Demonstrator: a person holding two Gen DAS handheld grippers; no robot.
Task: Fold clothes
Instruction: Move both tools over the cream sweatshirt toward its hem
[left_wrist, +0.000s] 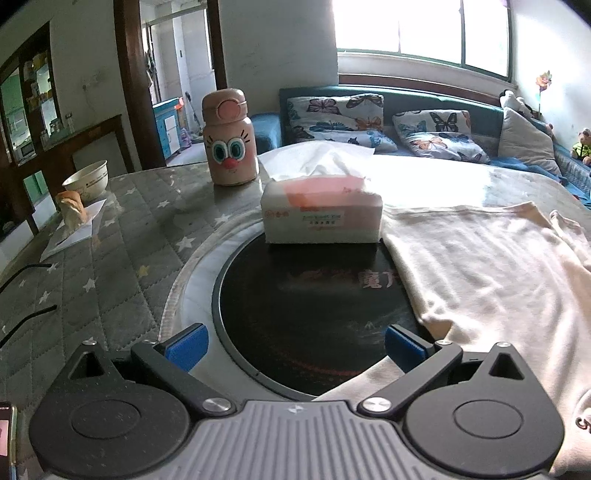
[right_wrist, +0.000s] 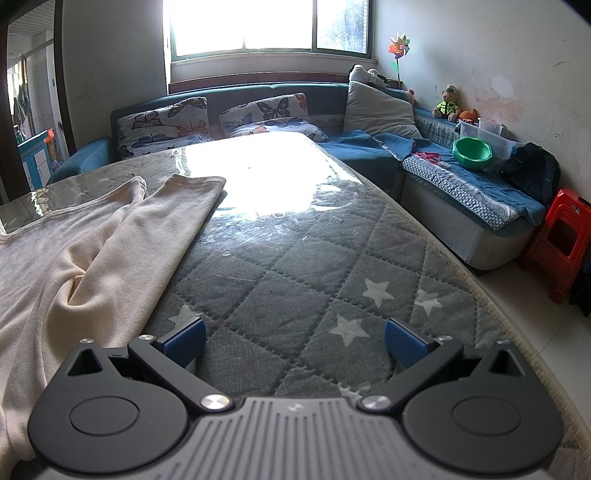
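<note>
A cream long-sleeved garment (left_wrist: 491, 273) lies spread on the table, to the right in the left wrist view. In the right wrist view the same garment (right_wrist: 74, 254) lies at the left, one sleeve (right_wrist: 184, 206) stretched toward the far side. My left gripper (left_wrist: 295, 343) is open and empty, low over the black round plate (left_wrist: 314, 314), its right finger next to the garment's edge. My right gripper (right_wrist: 295, 341) is open and empty above bare table cover, just right of the garment.
A tissue box (left_wrist: 321, 210), a pink cartoon bottle (left_wrist: 229, 147), a bowl (left_wrist: 86, 181) and a bun on paper (left_wrist: 72, 210) stand on the grey star-quilted table (right_wrist: 332, 273). A sofa (right_wrist: 369, 147) runs behind and right. A red stool (right_wrist: 561, 236) stands at right.
</note>
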